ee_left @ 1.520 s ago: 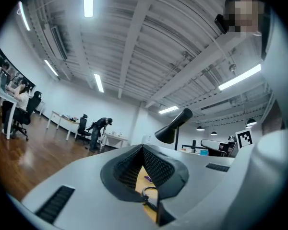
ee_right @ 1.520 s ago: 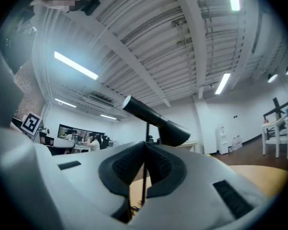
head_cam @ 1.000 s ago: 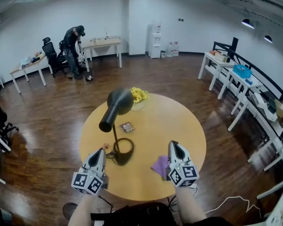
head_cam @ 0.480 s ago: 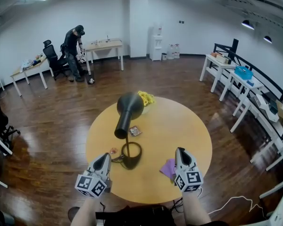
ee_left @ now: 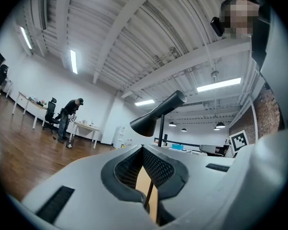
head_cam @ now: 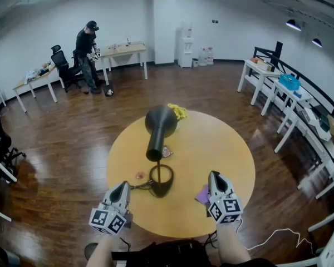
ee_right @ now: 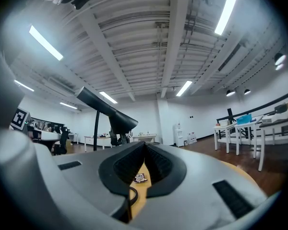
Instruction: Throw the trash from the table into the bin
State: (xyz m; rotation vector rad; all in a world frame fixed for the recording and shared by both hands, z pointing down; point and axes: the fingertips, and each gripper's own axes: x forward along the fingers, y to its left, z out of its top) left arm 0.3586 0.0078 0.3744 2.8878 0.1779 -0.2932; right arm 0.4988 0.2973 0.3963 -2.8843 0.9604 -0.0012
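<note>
A round yellow table (head_cam: 222,143) bears a crumpled purple paper (head_cam: 202,194) at its near edge, a small printed wrapper (head_cam: 167,151) (ee_right: 139,178) by the middle, and a tiny pink scrap (head_cam: 138,175) left of the lamp base. My right gripper (head_cam: 214,175) (ee_right: 145,144) is shut and empty, its tip just right of the purple paper. My left gripper (head_cam: 124,184) (ee_left: 143,147) is shut and empty, hovering at the near left rim, close to the pink scrap. No bin shows in any view.
A black desk lamp (head_cam: 160,121) (ee_left: 158,116) (ee_right: 110,116) stands mid-table, with its cord trailing toward my left gripper. Yellow flowers (head_cam: 180,111) sit behind it. White desks (head_cam: 267,77) line the right wall. A person (head_cam: 88,49) stands by desks far left. A white cable (head_cam: 273,238) lies on the floor.
The table and lamp now sit further right in the head view. Both grippers stay shut and have slid slightly along the near edge. The person at the back has straightened up.
</note>
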